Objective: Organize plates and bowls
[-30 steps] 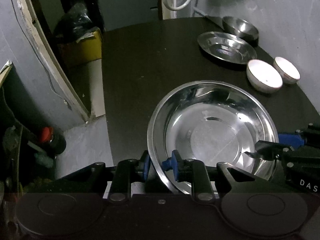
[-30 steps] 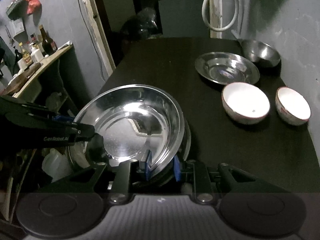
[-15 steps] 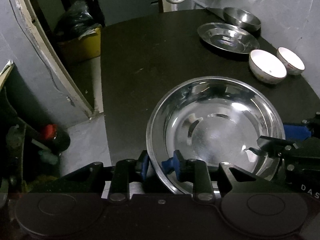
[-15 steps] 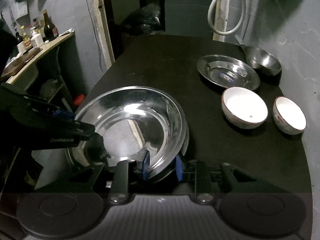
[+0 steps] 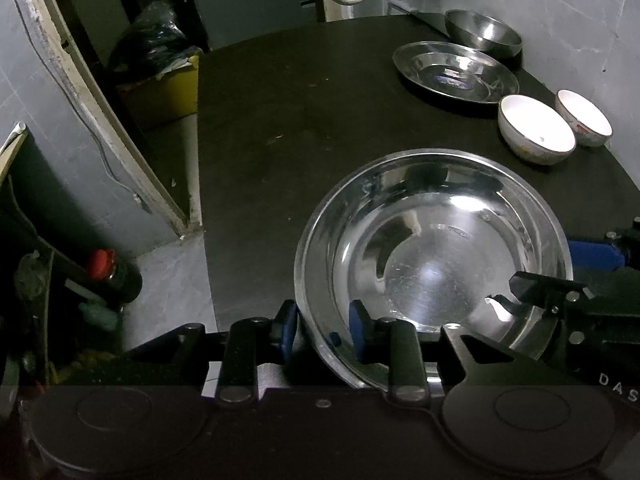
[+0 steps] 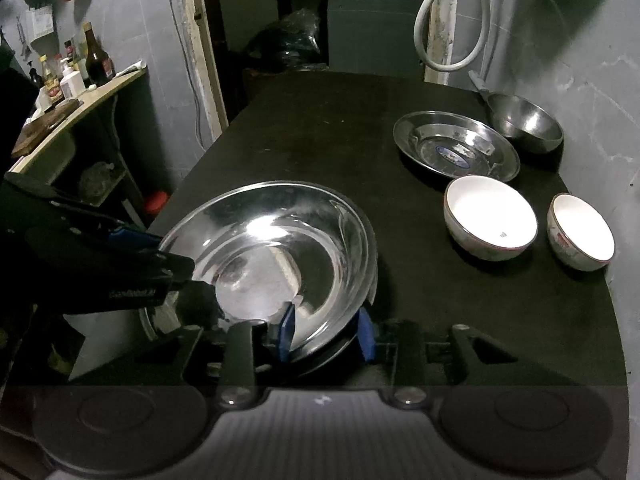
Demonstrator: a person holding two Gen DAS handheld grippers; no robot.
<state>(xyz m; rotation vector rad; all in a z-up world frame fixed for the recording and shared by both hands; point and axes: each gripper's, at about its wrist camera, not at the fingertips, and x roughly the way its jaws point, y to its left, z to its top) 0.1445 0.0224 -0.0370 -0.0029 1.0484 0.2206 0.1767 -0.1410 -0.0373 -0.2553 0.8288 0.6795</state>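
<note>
I am straddling the near rim of the big steel bowl (image 5: 432, 256) with my left gripper (image 5: 323, 326), its jaws opening and the pads standing off the metal; my right gripper (image 6: 327, 334) is opening round the opposite rim likewise; the bowl is sitting on the dark table (image 6: 320, 128); only the right view is showing the bottles (image 6: 96, 60) on a shelf, while the left is showing a yellow bin (image 5: 172, 92); both are showing the plate (image 6: 456, 146) and two white bowls (image 6: 490, 218).

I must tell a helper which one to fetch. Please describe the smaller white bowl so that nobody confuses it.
On the dark table, look to the far right side by the grey wall. Two white bowls sit there; the smaller white bowl is nearest the wall, right of the larger white bowl.
</note>
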